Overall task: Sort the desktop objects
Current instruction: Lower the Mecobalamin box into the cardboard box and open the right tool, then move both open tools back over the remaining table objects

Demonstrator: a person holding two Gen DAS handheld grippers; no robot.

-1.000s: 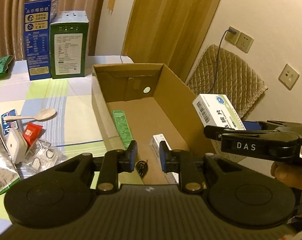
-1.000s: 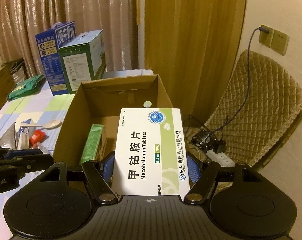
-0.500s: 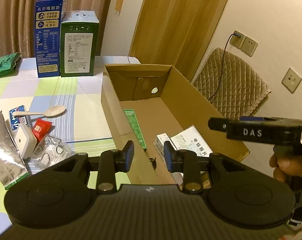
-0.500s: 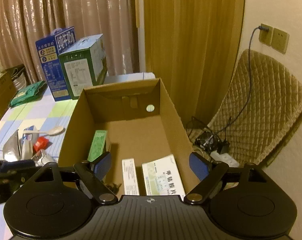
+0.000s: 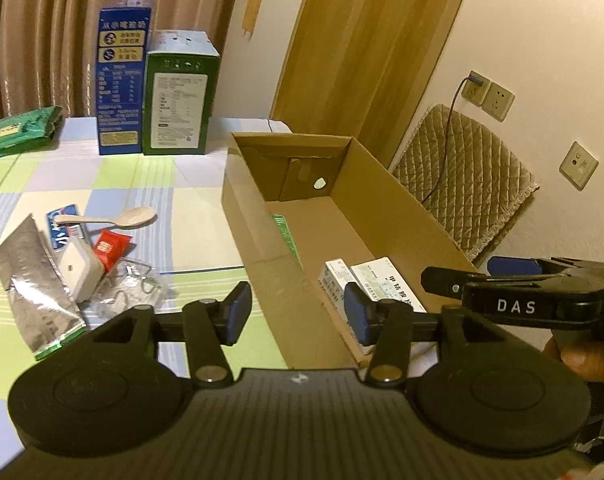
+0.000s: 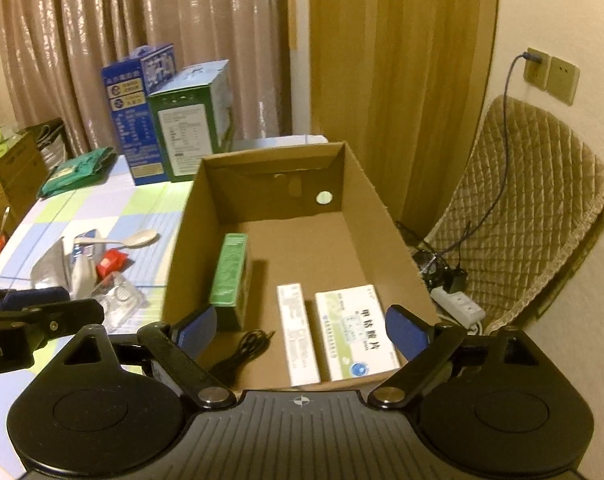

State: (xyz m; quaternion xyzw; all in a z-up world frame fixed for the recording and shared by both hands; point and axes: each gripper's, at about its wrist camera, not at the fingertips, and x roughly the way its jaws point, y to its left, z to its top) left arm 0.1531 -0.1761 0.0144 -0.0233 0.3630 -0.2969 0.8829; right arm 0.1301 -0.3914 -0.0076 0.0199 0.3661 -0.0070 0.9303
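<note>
An open cardboard box [image 6: 381, 216] stands at the table's right edge. In it lie a white-green tablet box [image 6: 355, 330], a narrow white box [image 6: 298, 338], a green box [image 6: 230, 276] and a black cable [image 6: 242, 350]. My right gripper [image 6: 300, 330] is open and empty above the box's near end. My left gripper [image 5: 298, 314] is open and empty over the box's near left wall [image 5: 258, 240]. On the tablecloth left of the box lie a spoon [image 5: 110, 218], a red sachet [image 5: 110, 248], a white square charger [image 5: 80, 270], a silver foil pouch [image 5: 34, 280] and clear plastic wrap [image 5: 134, 280].
A blue carton [image 5: 122, 80] and a green carton [image 5: 180, 96] stand at the table's back. A green packet [image 5: 18, 130] lies at the far left. A quilted chair [image 6: 533, 216] and a power strip [image 6: 457, 306] are to the right of the box.
My right gripper opened and let the tablet box drop into the cardboard box, then drew back. My left gripper opened wider and shifted left.
</note>
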